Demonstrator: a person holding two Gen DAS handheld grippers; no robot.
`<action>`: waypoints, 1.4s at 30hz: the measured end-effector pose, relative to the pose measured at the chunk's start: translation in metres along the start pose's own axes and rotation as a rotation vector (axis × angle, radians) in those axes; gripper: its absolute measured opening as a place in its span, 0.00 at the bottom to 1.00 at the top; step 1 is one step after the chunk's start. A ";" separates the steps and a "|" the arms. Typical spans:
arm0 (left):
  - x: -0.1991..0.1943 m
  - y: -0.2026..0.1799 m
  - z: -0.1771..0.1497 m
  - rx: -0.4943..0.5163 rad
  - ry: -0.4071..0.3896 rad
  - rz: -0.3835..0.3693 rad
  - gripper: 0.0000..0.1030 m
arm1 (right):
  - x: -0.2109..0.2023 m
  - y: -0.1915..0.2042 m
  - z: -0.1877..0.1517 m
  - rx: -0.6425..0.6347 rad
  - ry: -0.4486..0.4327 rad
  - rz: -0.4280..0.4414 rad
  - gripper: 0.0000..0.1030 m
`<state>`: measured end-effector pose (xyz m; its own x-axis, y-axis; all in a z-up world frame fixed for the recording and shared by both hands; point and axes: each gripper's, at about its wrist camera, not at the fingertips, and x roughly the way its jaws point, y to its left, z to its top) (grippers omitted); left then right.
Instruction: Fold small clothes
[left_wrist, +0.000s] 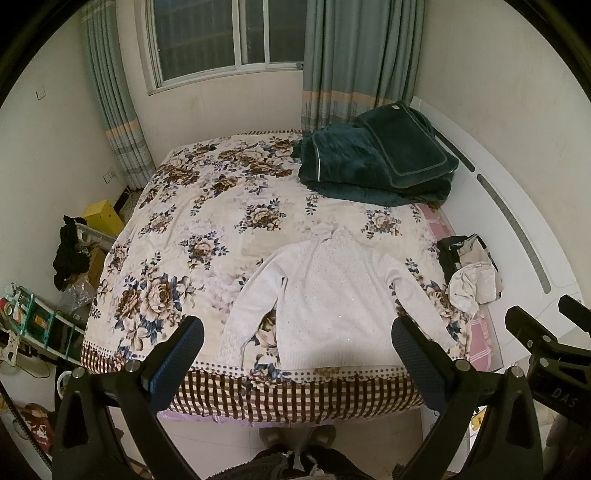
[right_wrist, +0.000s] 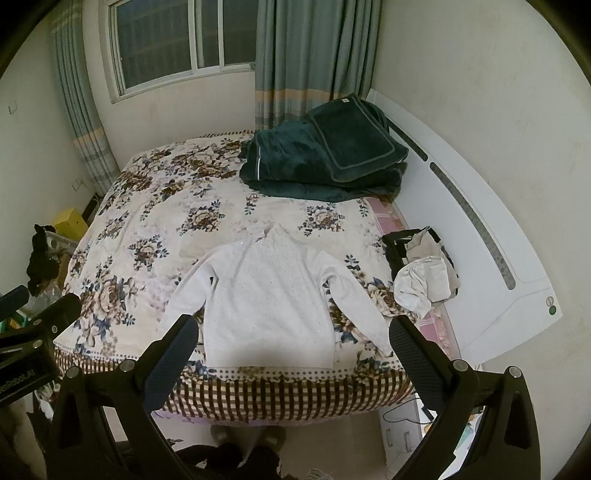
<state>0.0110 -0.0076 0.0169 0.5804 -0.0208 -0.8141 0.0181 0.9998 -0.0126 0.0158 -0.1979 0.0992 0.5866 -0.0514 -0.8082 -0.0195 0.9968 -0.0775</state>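
sweater: a white knit sweater (left_wrist: 328, 295) is lying flat, front up, on the floral bedspread (left_wrist: 184, 229), hem sitting right by the bed's foot edge, collar pointing toward the window. Both sleeves are angling out and down from the body.

left hand-held gripper (left_wrist: 295, 354): hovering over the foot edge just short of the sweater's hem, fingers spread wide, holding nothing.

right hand-held gripper (right_wrist: 293, 350): same deal, hanging just short of the hem, fingers wide apart and empty.

how it's gonna handle: looks like a soft, light, floppy knit, so I'm guessing it'll be sagging and stretching if picked up by one spot. Not slippery, not fragile, though the knit could be snagging on the pads.

where to grab: I'd be pinching a sleeve near the cuff, or the shoulder and hem corner on one side, one gripper each, so the fold is staying straight.

other stuff: a crumpled clothes pile (left_wrist: 472, 273) is sitting to the sweater's right, near its sleeve, and a folded dark green blanket (left_wrist: 376, 162) is well beyond the collar.
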 end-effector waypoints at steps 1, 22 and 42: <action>0.000 0.000 0.000 0.001 -0.001 0.000 1.00 | 0.000 0.000 0.000 0.000 -0.001 0.000 1.00; 0.138 -0.022 0.011 0.064 -0.048 0.111 1.00 | 0.139 -0.108 -0.004 0.462 0.166 -0.103 1.00; 0.529 -0.109 -0.082 0.130 0.400 0.259 1.00 | 0.652 -0.429 -0.266 1.188 0.614 -0.099 0.96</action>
<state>0.2492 -0.1266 -0.4605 0.2213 0.2586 -0.9403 0.0311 0.9618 0.2718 0.1917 -0.6751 -0.5497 0.0832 0.1675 -0.9823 0.8956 0.4197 0.1475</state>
